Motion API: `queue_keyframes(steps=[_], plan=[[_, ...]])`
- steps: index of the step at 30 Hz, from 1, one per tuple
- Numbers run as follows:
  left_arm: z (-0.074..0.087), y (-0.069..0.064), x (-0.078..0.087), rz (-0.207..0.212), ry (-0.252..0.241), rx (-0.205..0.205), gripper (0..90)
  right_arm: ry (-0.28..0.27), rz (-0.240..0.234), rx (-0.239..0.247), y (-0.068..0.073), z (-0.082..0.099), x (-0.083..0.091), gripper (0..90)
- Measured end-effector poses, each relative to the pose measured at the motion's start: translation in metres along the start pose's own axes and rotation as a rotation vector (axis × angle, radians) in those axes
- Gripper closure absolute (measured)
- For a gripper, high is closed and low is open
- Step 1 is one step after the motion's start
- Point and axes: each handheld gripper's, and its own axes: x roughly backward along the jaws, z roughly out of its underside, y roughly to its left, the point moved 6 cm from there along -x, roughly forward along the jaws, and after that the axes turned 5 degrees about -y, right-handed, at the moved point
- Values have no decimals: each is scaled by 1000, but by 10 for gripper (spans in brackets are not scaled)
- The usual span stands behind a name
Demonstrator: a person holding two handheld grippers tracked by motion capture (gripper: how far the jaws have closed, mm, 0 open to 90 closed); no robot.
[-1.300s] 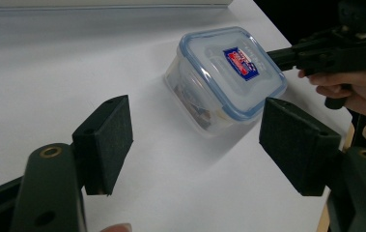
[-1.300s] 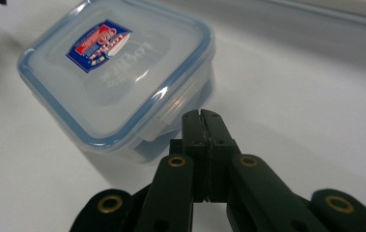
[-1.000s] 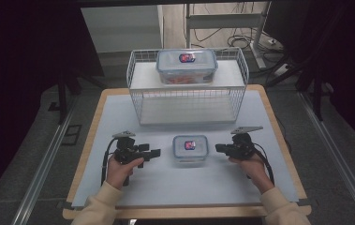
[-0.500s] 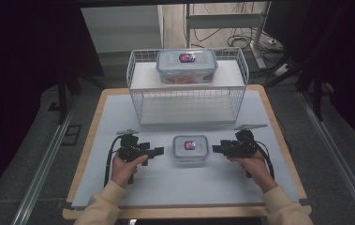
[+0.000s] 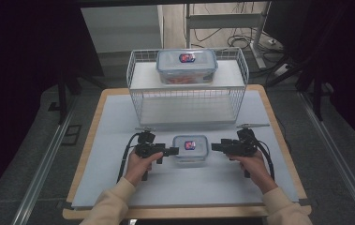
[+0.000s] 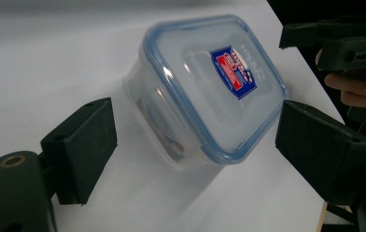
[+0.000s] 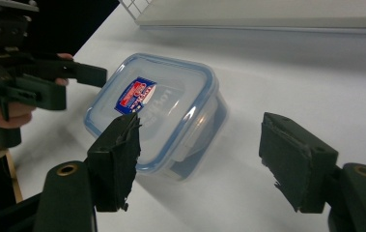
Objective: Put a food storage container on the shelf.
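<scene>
The small clear plastic box with the blue-rimmed lid [image 5: 190, 148] sits on the table between your open left claw [image 5: 175, 151] and right claw [image 5: 212, 146], whose jaws have just been opening. Straddle its short ends squarely, then squeeze evenly.

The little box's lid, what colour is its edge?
Blue, around a clear lid on the small food container; the left gripper view shows it best.

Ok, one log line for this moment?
left gripper: open, jaws either side of small container | right gripper: open, jaws just opened, beside it | container on table
</scene>
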Motion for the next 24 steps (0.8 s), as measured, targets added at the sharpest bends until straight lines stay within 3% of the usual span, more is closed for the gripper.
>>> queue_keyframes(steps=[7, 24], plan=[[-1, -2, -17, 53, 27, 40, 172, 35, -21, -39, 3, 7, -17, 281], [2, 2, -20, 73, 35, 74, 243, 94, -70, -117, 5, 14, -46, 315]])
